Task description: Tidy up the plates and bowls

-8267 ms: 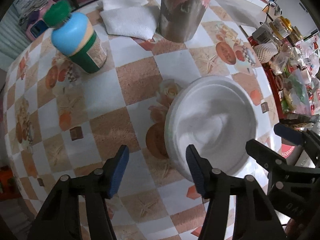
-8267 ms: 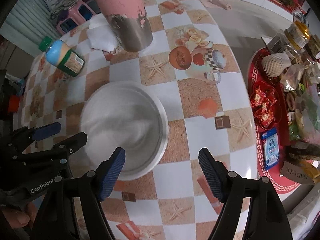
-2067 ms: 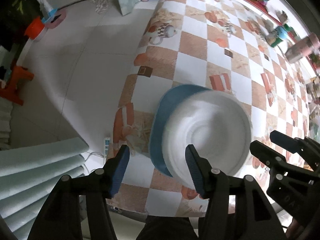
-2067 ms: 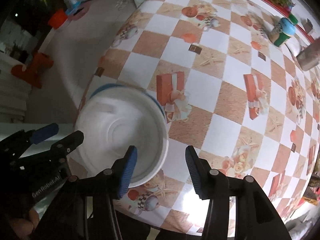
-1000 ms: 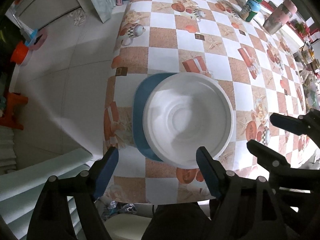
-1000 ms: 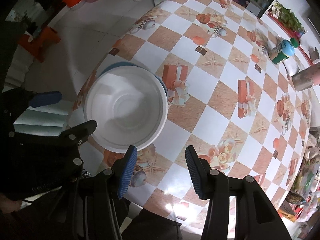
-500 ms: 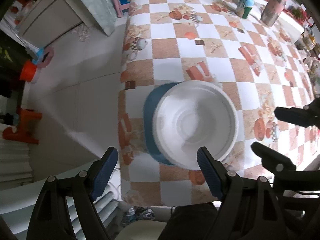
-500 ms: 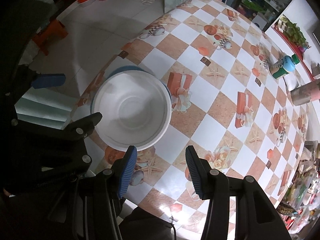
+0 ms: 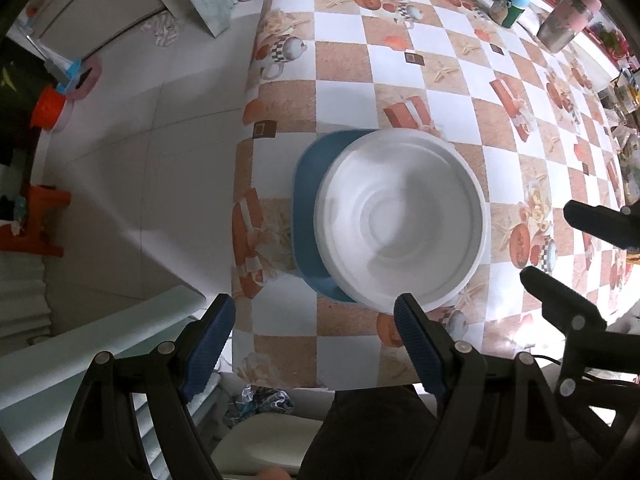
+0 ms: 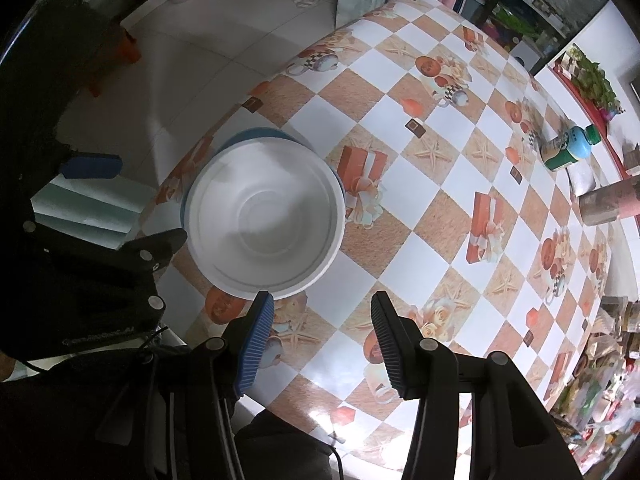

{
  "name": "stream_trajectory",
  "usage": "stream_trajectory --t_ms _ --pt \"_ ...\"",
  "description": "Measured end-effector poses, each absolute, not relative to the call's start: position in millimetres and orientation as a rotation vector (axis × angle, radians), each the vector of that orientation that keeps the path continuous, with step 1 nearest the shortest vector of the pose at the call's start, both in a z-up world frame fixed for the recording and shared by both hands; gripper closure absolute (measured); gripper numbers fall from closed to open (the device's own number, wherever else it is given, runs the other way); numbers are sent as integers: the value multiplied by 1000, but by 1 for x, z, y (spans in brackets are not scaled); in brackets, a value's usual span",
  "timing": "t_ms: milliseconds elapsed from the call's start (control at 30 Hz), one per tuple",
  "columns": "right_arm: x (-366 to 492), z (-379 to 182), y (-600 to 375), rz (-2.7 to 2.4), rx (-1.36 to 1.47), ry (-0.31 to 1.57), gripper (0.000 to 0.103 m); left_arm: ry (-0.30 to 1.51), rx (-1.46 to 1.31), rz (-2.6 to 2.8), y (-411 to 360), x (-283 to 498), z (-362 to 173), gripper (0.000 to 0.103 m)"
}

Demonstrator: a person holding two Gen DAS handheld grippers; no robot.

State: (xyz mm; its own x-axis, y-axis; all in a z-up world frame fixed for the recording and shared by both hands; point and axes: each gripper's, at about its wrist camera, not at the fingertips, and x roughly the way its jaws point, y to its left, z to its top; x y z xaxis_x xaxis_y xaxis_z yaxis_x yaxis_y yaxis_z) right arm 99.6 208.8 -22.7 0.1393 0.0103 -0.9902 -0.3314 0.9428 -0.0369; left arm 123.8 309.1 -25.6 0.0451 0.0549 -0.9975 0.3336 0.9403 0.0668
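A white bowl [image 9: 400, 220] [image 10: 266, 216] rests on a blue plate [image 9: 310, 196] [image 10: 256, 134] near the table's corner, on the checkered cloth. High above them my left gripper [image 9: 316, 340] points down, jaws wide open and empty, its right fingertip overlapping the bowl's near rim in the picture. My right gripper [image 10: 320, 332] also hangs high and open, nothing between its fingers, just right of the bowl. Each gripper shows at the edge of the other's view.
A blue-and-green bottle [image 10: 568, 148] [image 9: 512, 0] and a pink-and-metal cup [image 10: 608, 200] [image 9: 568, 24] stand at the far end of the table [image 10: 460, 128]. Packets crowd a side surface [image 10: 612, 380] at right. Tiled floor [image 9: 132, 152], an orange stool [image 9: 36, 216] lie to the left.
Both grippers have risen away from the bowl, which looks smaller and stays on the blue plate. The left jaws have stayed wide and the right view has turned slightly.
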Motion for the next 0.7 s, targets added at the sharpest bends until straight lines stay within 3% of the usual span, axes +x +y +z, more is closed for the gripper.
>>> stream_trajectory --t_ms 700 --pt "102 -21 212 255 -300 1414 51 1521 296 -220 311 126 -25 19"
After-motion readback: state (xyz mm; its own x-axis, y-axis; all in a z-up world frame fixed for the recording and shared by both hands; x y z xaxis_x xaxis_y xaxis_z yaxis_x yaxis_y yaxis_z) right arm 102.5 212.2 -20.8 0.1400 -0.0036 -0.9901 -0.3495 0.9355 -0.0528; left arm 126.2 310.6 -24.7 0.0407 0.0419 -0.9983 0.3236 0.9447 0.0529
